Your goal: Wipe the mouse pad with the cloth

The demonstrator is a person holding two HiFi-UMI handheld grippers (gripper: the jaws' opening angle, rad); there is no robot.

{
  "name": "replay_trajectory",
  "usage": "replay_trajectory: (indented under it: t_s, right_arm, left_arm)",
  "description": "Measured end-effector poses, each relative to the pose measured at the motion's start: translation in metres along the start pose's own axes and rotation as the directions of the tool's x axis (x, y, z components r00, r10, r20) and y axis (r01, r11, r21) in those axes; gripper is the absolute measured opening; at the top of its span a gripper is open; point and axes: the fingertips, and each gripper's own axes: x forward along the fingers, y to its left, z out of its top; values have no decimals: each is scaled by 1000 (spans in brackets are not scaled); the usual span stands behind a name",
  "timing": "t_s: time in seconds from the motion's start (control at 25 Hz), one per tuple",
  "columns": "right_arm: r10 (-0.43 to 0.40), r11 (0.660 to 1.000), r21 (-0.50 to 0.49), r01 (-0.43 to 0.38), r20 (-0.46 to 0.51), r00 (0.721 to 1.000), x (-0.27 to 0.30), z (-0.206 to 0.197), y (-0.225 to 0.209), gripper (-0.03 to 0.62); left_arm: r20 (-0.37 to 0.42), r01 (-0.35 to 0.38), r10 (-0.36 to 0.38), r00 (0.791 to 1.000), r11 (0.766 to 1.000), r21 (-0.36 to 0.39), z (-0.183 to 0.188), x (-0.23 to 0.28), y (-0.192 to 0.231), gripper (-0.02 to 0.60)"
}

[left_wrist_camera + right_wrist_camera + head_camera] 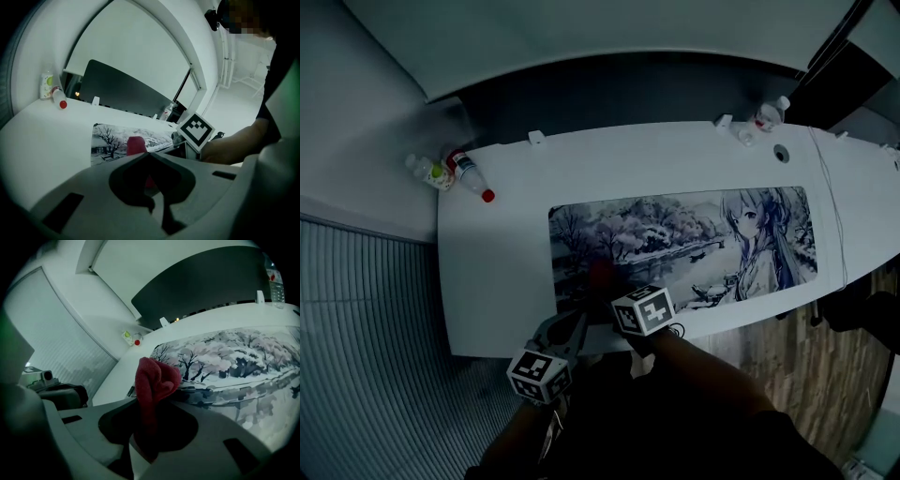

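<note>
**No legible text in any view**

The marker cube (195, 131) behind the right gripper (148, 401) fingers carries only a black-and-white square pattern, no letters or digits. The cube (539, 374) behind the left gripper (147, 154) fingers is the same. The mouse pad (684, 244), under and ahead of the cloth (154, 378) pinched in the right fingers, has a drawn landscape and figure, no lettering made out. The bottles (450, 173) far beyond the left fingertips have labels, too small to read. The bottle (274, 280) far ahead-right of the right fingers has a blurred label.
</note>
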Motion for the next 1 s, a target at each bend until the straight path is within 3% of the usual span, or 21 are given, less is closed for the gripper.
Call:
replay_trajectory:
  t_s: [0.44, 1.0]
  right_arm:
    - [-9, 997, 70, 14, -71, 997, 10, -1, -14, 108]
    - [-41, 990, 134, 49, -63, 997, -56, -8, -84, 109]
  left_arm:
    - [-14, 59, -59, 998, 998, 9, 0, 14, 3, 6]
    - [-24, 96, -94, 995, 994, 50, 13, 59, -56, 6]
